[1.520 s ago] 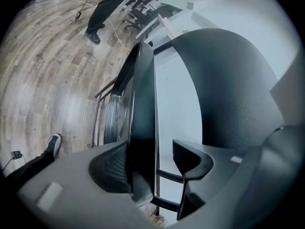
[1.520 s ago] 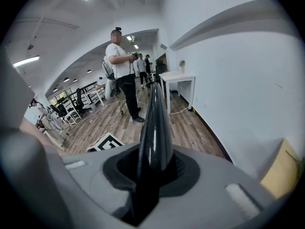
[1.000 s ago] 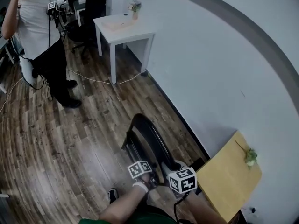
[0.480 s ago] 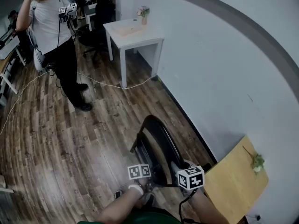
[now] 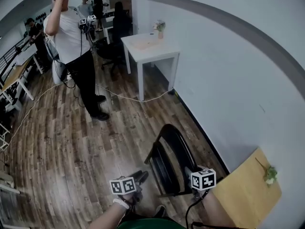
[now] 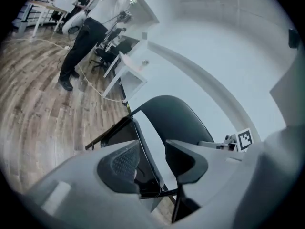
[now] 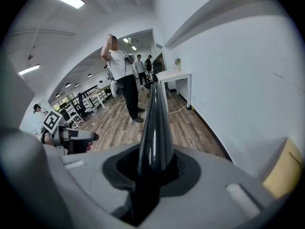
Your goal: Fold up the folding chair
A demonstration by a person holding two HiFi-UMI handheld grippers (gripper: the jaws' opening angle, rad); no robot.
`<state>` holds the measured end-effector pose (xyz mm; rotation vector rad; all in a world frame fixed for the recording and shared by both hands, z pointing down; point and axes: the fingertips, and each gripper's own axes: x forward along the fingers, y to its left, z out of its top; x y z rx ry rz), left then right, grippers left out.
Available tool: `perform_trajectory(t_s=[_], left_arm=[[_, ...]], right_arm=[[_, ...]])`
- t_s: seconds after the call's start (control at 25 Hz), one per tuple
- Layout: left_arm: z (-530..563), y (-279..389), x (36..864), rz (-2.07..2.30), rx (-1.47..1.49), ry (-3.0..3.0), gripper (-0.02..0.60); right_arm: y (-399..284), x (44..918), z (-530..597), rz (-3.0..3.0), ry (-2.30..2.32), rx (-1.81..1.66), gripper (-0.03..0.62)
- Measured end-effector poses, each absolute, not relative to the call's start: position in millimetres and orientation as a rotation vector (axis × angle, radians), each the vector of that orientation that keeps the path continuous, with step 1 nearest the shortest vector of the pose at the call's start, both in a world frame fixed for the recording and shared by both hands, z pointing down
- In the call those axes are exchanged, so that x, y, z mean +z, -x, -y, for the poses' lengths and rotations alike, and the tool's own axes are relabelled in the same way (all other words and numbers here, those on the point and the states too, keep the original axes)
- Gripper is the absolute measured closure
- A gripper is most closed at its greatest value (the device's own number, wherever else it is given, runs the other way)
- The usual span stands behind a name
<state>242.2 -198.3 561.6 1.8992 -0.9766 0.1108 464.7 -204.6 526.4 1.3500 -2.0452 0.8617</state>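
The black folding chair (image 5: 172,152) stands by the white wall, its seat tipped up close to the backrest. My right gripper (image 5: 191,173) is shut on the backrest's top edge; in the right gripper view the black edge (image 7: 156,123) runs up from between the pads of the right gripper (image 7: 155,165). My left gripper (image 5: 141,177) hangs to the chair's left, apart from it. Its jaws have just been closing, and in the left gripper view the left gripper (image 6: 152,148) has a gap with nothing in it; the chair (image 6: 177,120) shows beyond.
A person in a white shirt (image 5: 76,46) stands on the wooden floor at the back left. A white table (image 5: 150,49) stands against the wall, and a cable (image 5: 119,97) crosses the floor. A yellow tabletop (image 5: 248,194) sits right of the chair.
My left gripper has come off the chair's seat, moving left and up, and its jaws have narrowed. The right gripper stays on the backrest. The head view now takes in more of the room.
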Motion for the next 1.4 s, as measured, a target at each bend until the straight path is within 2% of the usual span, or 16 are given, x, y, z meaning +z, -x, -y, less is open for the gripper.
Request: perform_trajectory(t_s=[0.16,0.64,1.0,1.4], left_arm=[[183,-211,527,1.065,0.135,-2.008,0.43],[141,-151,480,1.131,0.163,-2.174,0.436],[139,-127,479,1.101,0.201,-2.289,0.449],[151,-117,493,1.002,0.224,-2.328,0.497]], right_arm=[[-462,527,203,2.056,-1.342,0.871,0.508],[-446,526,189,2.027,-1.344,0.853,0.505],[-420,530,181,1.972,-1.355,0.792,0.502],[-379,528,174,1.94,-1.365,0.745,0.502]])
